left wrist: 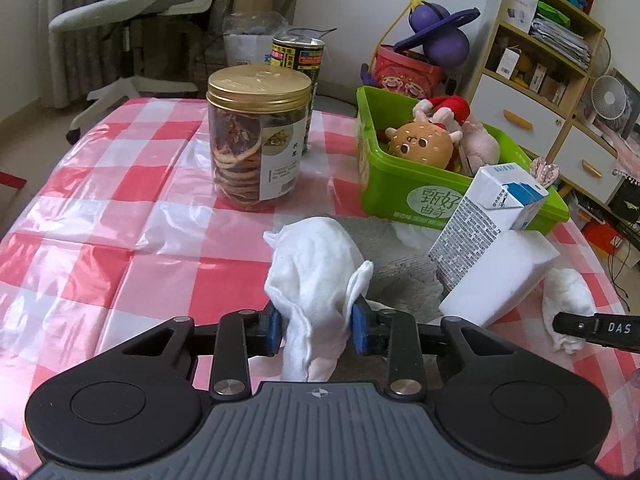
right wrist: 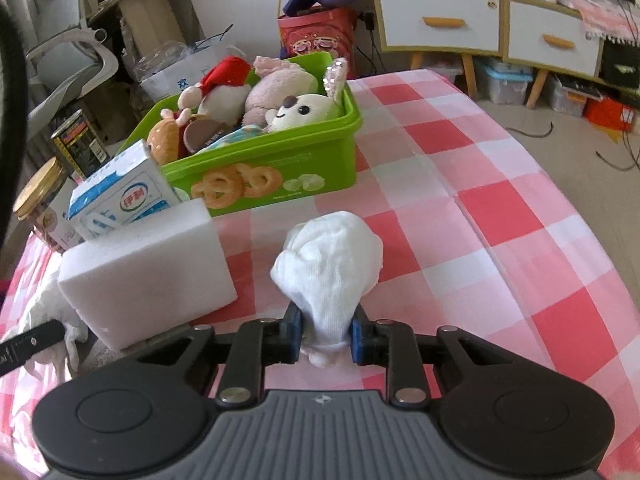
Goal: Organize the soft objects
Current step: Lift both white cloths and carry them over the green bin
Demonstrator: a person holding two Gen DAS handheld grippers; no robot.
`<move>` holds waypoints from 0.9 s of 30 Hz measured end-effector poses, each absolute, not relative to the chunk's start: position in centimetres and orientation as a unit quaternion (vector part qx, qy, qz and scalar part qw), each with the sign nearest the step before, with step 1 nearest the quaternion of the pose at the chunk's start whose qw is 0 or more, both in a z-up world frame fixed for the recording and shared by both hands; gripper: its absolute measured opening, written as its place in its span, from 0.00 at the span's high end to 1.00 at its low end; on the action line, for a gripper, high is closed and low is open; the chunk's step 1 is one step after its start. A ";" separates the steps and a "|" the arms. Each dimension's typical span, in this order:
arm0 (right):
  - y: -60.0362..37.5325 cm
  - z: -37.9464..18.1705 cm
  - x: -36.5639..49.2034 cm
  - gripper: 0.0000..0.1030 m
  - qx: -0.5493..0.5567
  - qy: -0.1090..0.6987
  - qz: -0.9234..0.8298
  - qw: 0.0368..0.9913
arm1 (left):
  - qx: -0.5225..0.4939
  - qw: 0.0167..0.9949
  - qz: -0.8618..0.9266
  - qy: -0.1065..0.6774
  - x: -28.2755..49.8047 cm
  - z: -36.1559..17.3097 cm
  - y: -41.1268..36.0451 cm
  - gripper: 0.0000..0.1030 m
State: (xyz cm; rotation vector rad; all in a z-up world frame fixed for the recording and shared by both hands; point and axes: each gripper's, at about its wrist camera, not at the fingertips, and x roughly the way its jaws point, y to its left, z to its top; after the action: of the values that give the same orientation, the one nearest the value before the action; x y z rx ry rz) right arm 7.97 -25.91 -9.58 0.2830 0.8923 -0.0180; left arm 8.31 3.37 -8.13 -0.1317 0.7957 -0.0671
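A: White cloth [left wrist: 316,276] is pinched between the left gripper [left wrist: 318,326] pads, jaws partly closed on the bunched fabric, held just above the checked tablecloth [left wrist: 120,208].
B: Right side?
A: Right gripper [right wrist: 326,336] is clamped tight on a white sock [right wrist: 330,264]; the sock balls up past the fingertips.
B: Where's the bin?
A: Green bin [right wrist: 280,168] sits behind the foam block [right wrist: 148,276], with plush toys [right wrist: 280,100] inside. Cookie pictures on one side, an oval label on the other reads "甄好曲奇".
B: Other readable text?
A: Milk carton [right wrist: 124,200] shows "伊利". Gold-lid jar [left wrist: 258,136] of dried slices has a label too small to read. Black can [left wrist: 298,60] behind it, print unreadable. "DAS" on the other gripper's finger at the left view's right edge.
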 end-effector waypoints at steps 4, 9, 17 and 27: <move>-26.6 -9.3 7.9 0.94 0.155 0.436 -0.010 0.886 | -0.071 0.917 -0.029 0.391 8.2 -8.0 4.1 0.69; -27.3 -8.9 7.8 0.94 0.184 0.443 -0.011 0.878 | -0.081 0.914 -0.022 0.396 8.0 -7.7 5.1 0.69; -28.1 -8.0 7.4 0.94 0.221 0.438 -0.009 0.871 | -0.095 0.912 -0.014 0.399 7.6 -7.2 6.9 0.70; -28.7 -6.0 6.7 0.94 0.258 0.405 0.005 0.877 | -0.113 0.919 -0.020 0.378 6.7 -5.7 8.6 0.70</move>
State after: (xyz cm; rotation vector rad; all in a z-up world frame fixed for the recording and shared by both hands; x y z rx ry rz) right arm 6.66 -28.75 -6.01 0.5377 0.8447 0.0105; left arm 6.69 8.56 -5.70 -0.2331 0.7775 -0.0407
